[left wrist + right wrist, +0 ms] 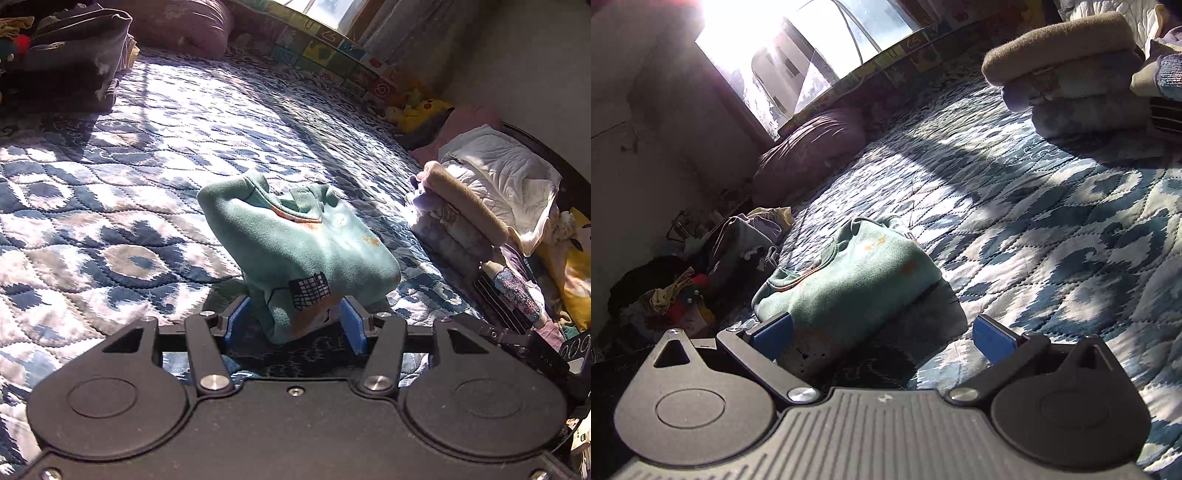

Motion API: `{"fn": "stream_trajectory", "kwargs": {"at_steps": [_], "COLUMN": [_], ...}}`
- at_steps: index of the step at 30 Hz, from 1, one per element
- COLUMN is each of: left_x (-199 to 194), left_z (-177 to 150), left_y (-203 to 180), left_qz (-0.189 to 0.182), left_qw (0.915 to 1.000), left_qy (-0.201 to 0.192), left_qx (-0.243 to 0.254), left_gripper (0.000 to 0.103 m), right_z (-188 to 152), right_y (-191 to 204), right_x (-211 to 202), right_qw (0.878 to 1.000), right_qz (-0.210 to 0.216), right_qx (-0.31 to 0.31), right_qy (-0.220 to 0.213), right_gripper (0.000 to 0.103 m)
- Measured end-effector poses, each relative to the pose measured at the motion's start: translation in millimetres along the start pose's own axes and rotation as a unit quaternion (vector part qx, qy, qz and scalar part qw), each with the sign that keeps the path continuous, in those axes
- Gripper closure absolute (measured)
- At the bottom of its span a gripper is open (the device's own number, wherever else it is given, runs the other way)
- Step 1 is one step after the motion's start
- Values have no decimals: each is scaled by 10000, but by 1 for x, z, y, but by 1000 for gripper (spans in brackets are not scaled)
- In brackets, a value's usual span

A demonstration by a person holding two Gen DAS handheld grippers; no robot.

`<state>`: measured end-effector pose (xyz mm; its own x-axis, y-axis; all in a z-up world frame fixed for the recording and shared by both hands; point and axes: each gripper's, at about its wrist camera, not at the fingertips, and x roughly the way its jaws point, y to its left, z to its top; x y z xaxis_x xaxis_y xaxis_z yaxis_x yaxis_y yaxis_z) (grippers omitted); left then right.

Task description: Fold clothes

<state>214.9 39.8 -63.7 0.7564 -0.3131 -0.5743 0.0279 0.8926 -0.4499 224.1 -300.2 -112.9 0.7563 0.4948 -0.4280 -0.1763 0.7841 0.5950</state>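
The left gripper (295, 325) pinches the near end of a folded green sweatshirt (299, 240) between its blue pads (352, 325); the cloth bunches up between them and the bundle rises off the quilt (110, 229) at that end, its far end and collar pointing away toward the window. The right gripper (882, 338) stands with its jaws spread wide. Its left pad (772, 334) sits just beside the sweatshirt's near edge, the right pad is over bare quilt, and nothing is gripped between them.

The sweatshirt appears already folded into a compact packet, lying about mid-bed, so the folding of this piece looks essentially finished; what likely remains for it is carrying it to a pile. To the right, near the bed's edge, a stack of folded clothes (458, 218) already stands, topped by a brown fleece piece, with a white padded blanket (506, 181) behind it. At the far left corner a heap of unfolded garments (70, 48) lies beside a purple pillow (184, 26). Judging from that heap, several items are still waiting, so the task seems partway through rather than near its end.
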Motion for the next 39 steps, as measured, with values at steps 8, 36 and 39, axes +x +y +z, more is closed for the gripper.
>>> {"fn": "stream_trajectory", "kwargs": {"at_steps": [8, 36, 39], "left_x": [-19, 54, 50], "left_z": [11, -11, -6], "left_y": [37, 68, 68], "left_qz": [387, -446, -443], "left_qw": [9956, 9907, 9892], "left_qy": [-310, -191, -346], "left_qx": [-793, -1271, -1356], "left_gripper": [33, 72, 44], "right_z": [6, -12, -3], "right_y": [18, 34, 24], "right_x": [14, 91, 79], "right_qw": [9971, 9863, 9936], "right_qz": [-22, 254, 362], "right_qx": [-654, -1254, -839], "right_qy": [-382, 1039, 671], "right_gripper": [6, 24, 23]}}
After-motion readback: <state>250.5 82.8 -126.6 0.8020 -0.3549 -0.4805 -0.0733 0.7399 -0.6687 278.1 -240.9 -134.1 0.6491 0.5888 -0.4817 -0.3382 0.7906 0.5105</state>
